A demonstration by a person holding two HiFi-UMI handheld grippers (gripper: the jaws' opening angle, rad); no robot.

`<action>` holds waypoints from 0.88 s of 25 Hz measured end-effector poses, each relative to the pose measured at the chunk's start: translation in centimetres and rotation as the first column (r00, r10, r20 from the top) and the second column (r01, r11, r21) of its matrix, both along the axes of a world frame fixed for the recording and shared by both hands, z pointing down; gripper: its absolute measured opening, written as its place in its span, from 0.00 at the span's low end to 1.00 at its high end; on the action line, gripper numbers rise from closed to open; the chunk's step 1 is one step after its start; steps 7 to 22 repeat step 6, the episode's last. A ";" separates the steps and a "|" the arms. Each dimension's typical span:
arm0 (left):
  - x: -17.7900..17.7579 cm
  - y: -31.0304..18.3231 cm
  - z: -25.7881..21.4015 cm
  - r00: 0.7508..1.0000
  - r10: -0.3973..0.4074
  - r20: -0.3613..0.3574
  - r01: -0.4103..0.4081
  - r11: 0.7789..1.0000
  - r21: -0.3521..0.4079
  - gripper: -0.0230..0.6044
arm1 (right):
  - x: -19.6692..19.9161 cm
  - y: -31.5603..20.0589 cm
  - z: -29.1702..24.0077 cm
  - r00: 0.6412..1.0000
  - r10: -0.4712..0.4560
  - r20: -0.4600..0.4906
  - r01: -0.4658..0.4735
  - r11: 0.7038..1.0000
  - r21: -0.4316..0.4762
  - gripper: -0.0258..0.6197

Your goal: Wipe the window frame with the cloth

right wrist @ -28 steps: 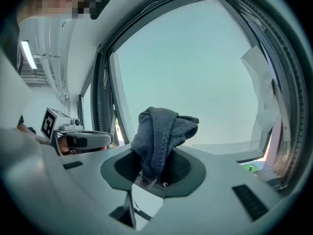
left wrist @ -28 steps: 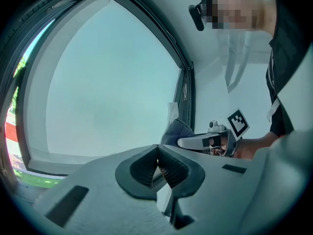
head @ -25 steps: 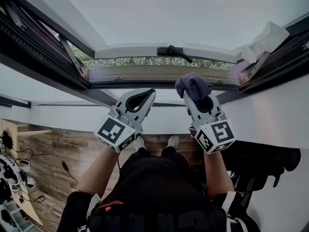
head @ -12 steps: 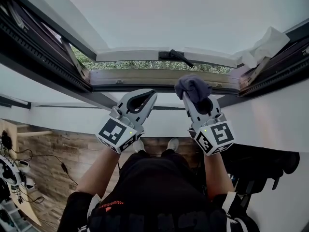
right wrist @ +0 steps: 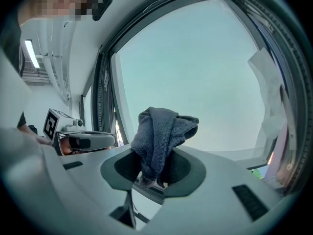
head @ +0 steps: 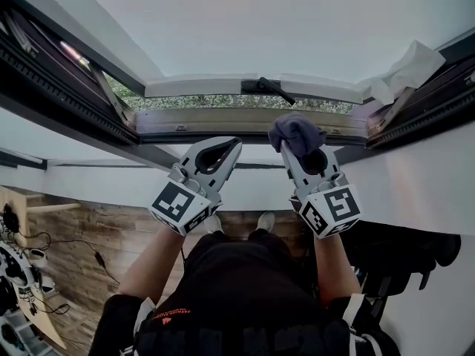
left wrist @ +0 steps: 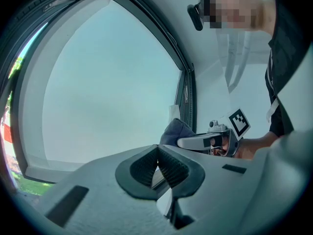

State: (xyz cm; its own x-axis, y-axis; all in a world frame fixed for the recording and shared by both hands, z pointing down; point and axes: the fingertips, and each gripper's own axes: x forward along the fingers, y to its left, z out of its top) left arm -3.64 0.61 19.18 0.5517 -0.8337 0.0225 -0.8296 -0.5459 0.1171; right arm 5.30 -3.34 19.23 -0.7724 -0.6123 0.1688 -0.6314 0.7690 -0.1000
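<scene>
Dark blue-grey terry, the cloth [head: 297, 132] is bunched into a soft wad that stands up out of my right gripper [head: 303, 153]. Its jaws are pinched on the lower folds. In the right gripper view the cloth [right wrist: 161, 136] rises from between the pads and flops over at the top, so the loose crown leads, not the gripper itself.

The window frame [head: 223, 119] is what the next move turns on. In the head view its bottom rail runs left to right across the middle of the picture, directly above the wad, and the cloth's top overlaps its near edge. I cannot tell whether it is pressing on the rail or only just short of it. My judgement is that the wipe calls for a push up the picture and then a slide along that left-right axis.

My right gripper is the nearer one. My left gripper [head: 220, 148] sits just to its left, lower in the picture than the rail, with its jaws brought together at the tips on nothing.

Beyond that, a dark handle [head: 269, 87] lies on the sash above the rail, and a crumpled white sheet [head: 404, 69] hangs at the upper right corner.
</scene>
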 end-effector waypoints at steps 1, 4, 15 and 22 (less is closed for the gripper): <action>0.0 -0.1 0.0 1.000 0.001 -0.001 -0.001 1.000 -0.001 0.07 | 0.0 0.0 0.0 1.000 0.000 -0.001 0.000 1.000 -0.001 0.21; 0.2 -0.4 0.1 1.000 0.006 -0.004 -0.006 1.000 -0.002 0.07 | 0.1 -0.2 0.1 1.000 0.000 -0.005 0.000 1.000 -0.003 0.21; 0.2 -0.6 0.0 1.000 0.009 -0.009 -0.009 1.000 -0.001 0.07 | 0.1 -0.4 0.1 1.000 0.000 -0.006 0.000 1.000 -0.003 0.21; 0.2 -0.6 0.0 1.000 0.009 -0.009 -0.009 1.000 -0.001 0.07 | 0.1 -0.4 0.1 1.000 0.000 -0.006 0.000 1.000 -0.003 0.21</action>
